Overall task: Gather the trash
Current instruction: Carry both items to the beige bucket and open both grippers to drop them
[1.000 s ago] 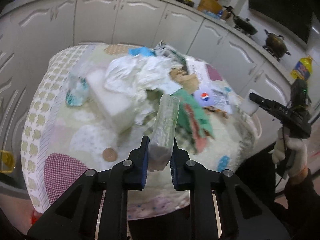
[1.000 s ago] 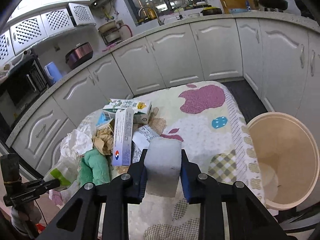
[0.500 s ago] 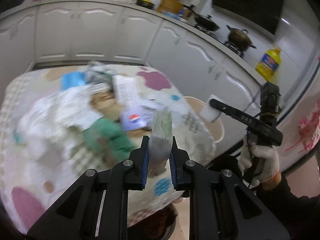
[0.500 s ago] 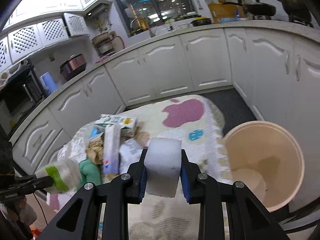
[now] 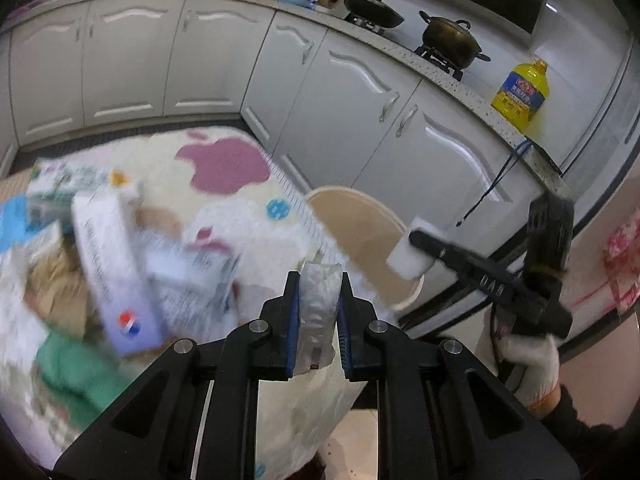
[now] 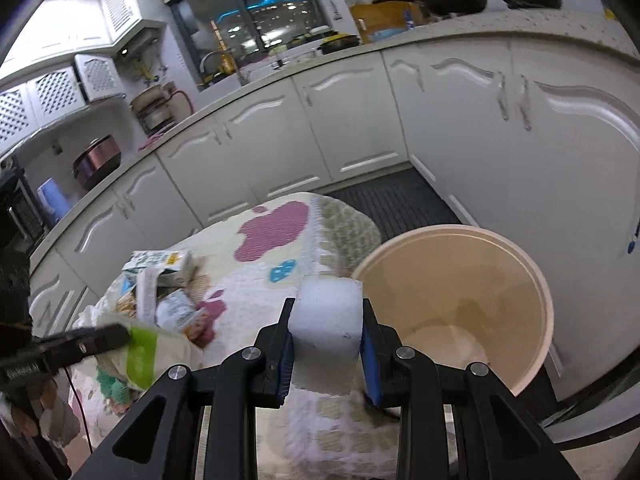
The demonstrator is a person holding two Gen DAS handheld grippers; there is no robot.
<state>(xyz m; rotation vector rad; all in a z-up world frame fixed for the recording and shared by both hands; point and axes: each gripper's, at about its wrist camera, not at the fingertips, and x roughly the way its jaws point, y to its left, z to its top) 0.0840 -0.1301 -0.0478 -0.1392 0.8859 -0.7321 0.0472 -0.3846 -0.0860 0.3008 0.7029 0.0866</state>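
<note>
Your left gripper [image 5: 318,306] is clamped on a crinkly clear plastic wrapper [image 5: 318,312], blue pads pressed to both its sides, and you're holding it up above the near right corner of the table. From the right wrist view that same wrapper [image 6: 148,350] shows a green band, pinched at the tip of the left gripper [image 6: 120,334] on the left side.

Your right gripper [image 6: 326,338] is tight on a white foam block [image 6: 326,322], the jaws squeezed against its two flanks. In the left wrist view you can see that block [image 5: 410,256] held just over the near rim of the beige bin [image 5: 360,216], right at its edge.

Look into the bin [image 6: 532,276] from the right wrist view: it stands on the floor just beside the table's right end, wide open, with a pale patch at the bottom; what that is, you can't tell.

On the patterned tablecloth [image 6: 276,228] the rest of the trash sits in a heap at the left: a long white carton [image 5: 116,268] with a red and blue logo, a green-printed box [image 6: 160,266] at the far side, crumpled brown paper [image 5: 50,280] and a green cloth [image 5: 76,372] at the near edge. Much of that heap is blurred.

A yellow oil bottle [image 5: 520,94] stands on the counter at the right, with a dark pot [image 5: 452,40] farther along.
</note>
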